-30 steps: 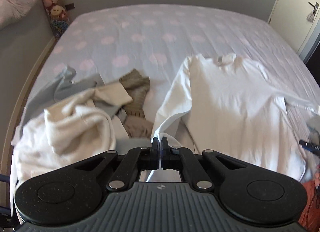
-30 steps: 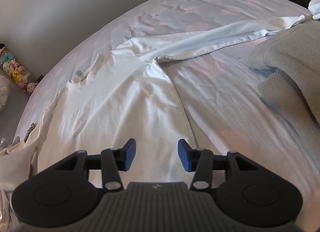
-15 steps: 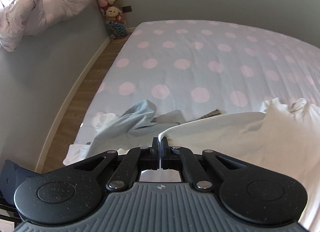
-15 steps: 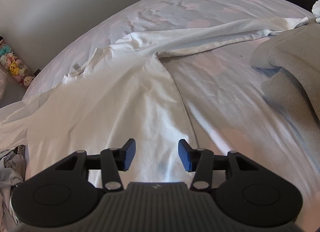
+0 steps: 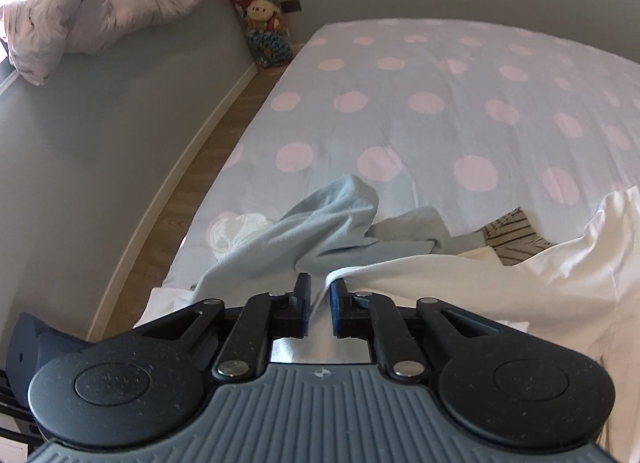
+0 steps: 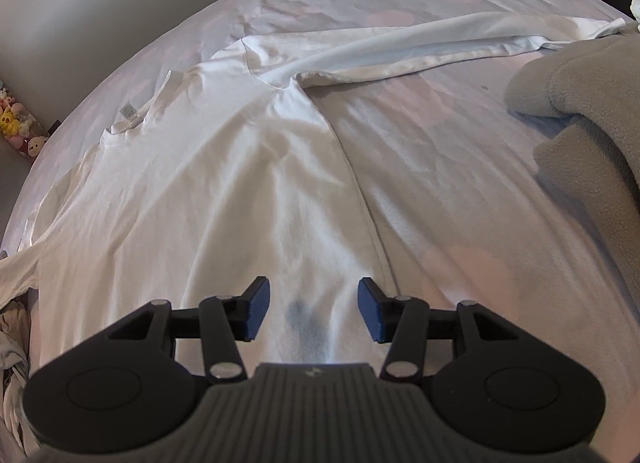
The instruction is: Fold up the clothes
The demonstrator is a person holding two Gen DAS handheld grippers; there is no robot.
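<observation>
The white long-sleeved cotton shirt (image 6: pixel 224 191) lies spread flat on the bed (image 5: pixel 440 111), whose pale grey sheet carries pink dots, one sleeve stretched out toward the far right. The left tool (image 5: pixel 319 305) is opening its jaws; the shirt's other cuff (image 5: pixel 340 275) sits between them, touching the right pad. The right tool (image 6: pixel 311 309) hovers open over the shirt's lower body, nothing between its pads. Near the left tool lie a crumpled light blue garment (image 5: pixel 304 231) and a brown striped knit (image 5: pixel 514 233). A grey fleece blanket (image 6: pixel 588 111) lies right of the shirt.
</observation>
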